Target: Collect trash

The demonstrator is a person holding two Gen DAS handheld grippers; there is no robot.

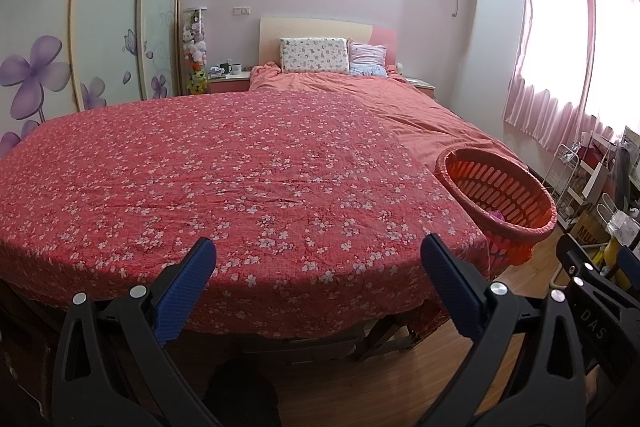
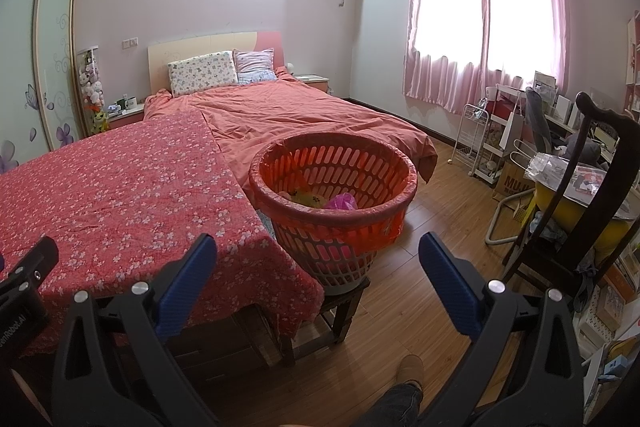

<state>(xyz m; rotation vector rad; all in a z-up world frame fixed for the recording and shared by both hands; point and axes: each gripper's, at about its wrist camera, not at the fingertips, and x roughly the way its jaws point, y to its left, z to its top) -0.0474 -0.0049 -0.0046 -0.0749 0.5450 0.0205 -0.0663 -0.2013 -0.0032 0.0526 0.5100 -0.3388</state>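
Note:
An orange slotted basket [image 2: 334,187] lined with an orange bag stands on a small wooden stool [image 2: 340,311] beside the table. Inside it lie a pink bag [image 2: 342,203] and yellowish trash [image 2: 306,198]. The basket also shows at the right in the left wrist view [image 1: 496,193]. My left gripper [image 1: 318,287] is open and empty over the near edge of the table with the red floral cloth [image 1: 240,187]. My right gripper [image 2: 318,287] is open and empty, in front of the basket and a little below its rim.
The red floral cloth [image 2: 120,203] bears nothing that I can see. A bed [image 2: 288,115] stands behind the table. A dark wooden chair [image 2: 568,211], a white rack [image 2: 476,139] and boxes crowd the right side. Wood floor [image 2: 440,211] lies between them.

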